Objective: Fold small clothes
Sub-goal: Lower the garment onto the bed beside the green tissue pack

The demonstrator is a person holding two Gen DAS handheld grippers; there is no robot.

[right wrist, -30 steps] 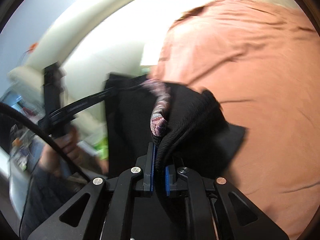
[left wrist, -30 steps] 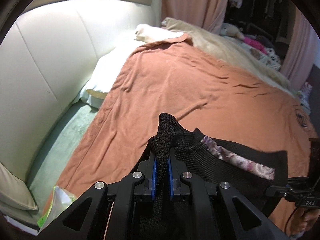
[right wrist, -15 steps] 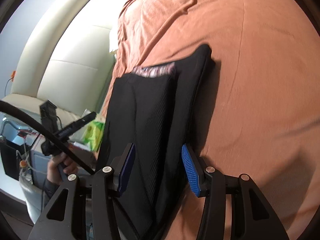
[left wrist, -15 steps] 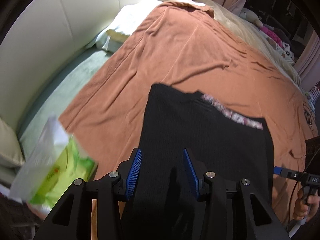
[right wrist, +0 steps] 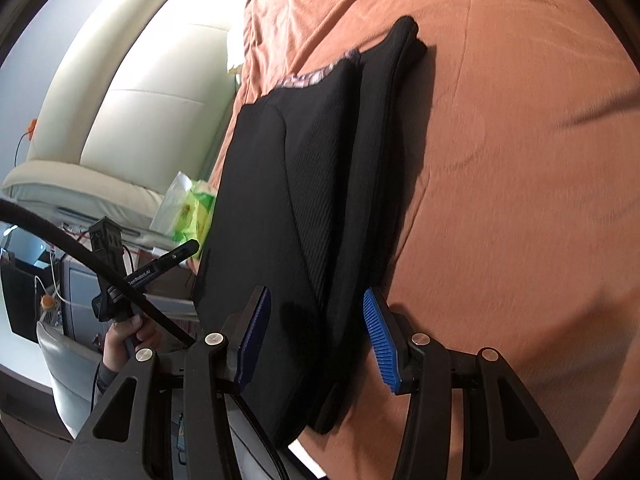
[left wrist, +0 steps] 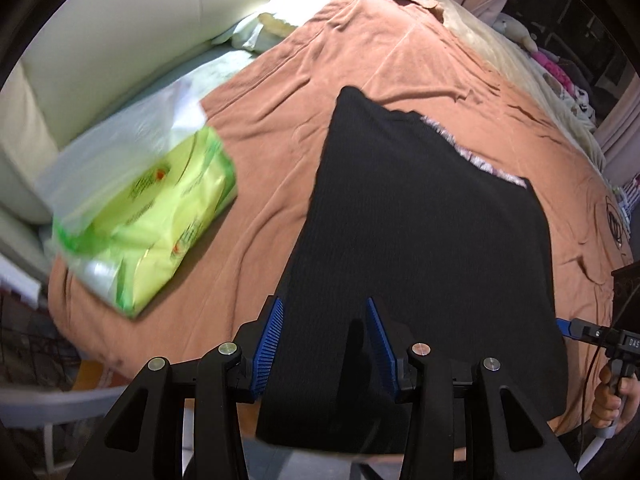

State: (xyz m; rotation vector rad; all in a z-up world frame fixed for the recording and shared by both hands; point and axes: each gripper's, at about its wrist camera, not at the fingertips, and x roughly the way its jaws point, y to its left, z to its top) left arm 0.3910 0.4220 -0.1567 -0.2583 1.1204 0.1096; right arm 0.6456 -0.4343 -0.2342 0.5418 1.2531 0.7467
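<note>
Black knit garment lies flat on the bed, on the rust-orange blanket, folded over on itself with a strip of floral patterned fabric showing along its far edge. In the right wrist view the garment shows at least 2 layers, the upper one offset from the lower, and the floral strip peeks out at the far end. Near edge of the garment hangs slightly past the bed edge toward the cameras.

Left gripper: jaws partly open, blue pads apart, holding nothing; it sits over the near left part of the garment, which shows between and below the fingers, pads not pressing on it.

Right gripper: jaws partly open too, nothing clamped; the garment's near right edge runs between the 2 fingers, with a gap at the pads.

Green tissue pack in a clear plastic bag sits on the blanket left of the garment, apart from it, blurred. Cream padded headboard behind it; white pillow at the far left of the blanket. The person's hand on the left gripper's handle shows in the right wrist view; the other hand shows at the right edge of the left wrist view.
</note>
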